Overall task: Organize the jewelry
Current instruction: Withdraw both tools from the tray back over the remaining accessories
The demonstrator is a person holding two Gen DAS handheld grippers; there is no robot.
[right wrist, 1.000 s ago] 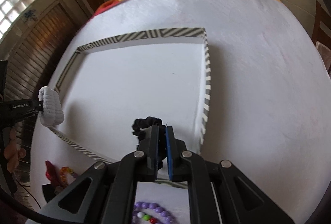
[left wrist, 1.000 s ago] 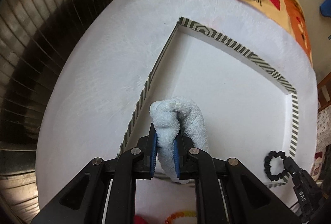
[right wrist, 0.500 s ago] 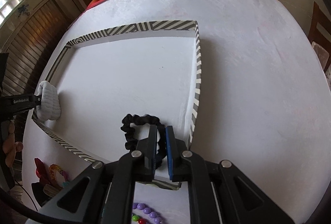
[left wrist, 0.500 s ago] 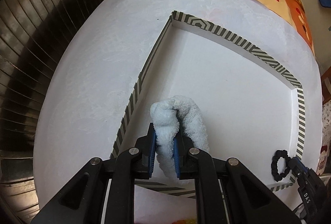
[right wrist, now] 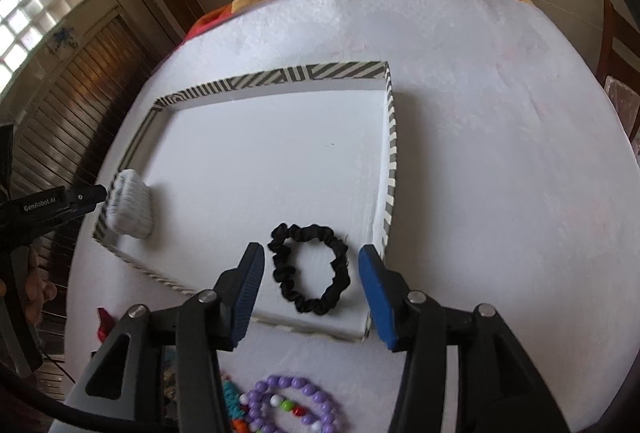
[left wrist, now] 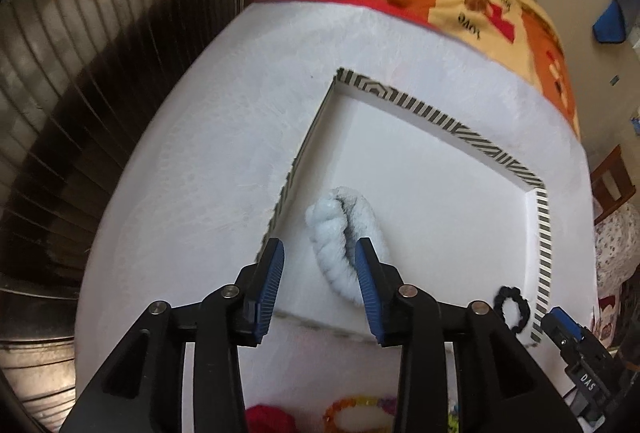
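A: Why are both scrunchies sitting inside the striped tray?

B: It looks like the collecting spot, so loose pieces go there. The black scrunchie lies flat on the tray floor near its corner at about five o'clock in the right wrist view. The pale blue fluffy scrunchie rests against the tray's wall at about nine o'clock in that same view.

A: And the jaws?

B: The right gripper is opening, about half spread. The black scrunchie shows between the pads, yet neither pad presses on it, so I judge it released. The left gripper is opening too. The blue scrunchie sits in the gap; its right pad looks close to the fluff, and I can't tell whether it brushes it, but there is no squeeze.

A: What's left?

B: A purple bead bracelet and other colourful pieces lie on the white cloth at six o'clock, outside the tray.
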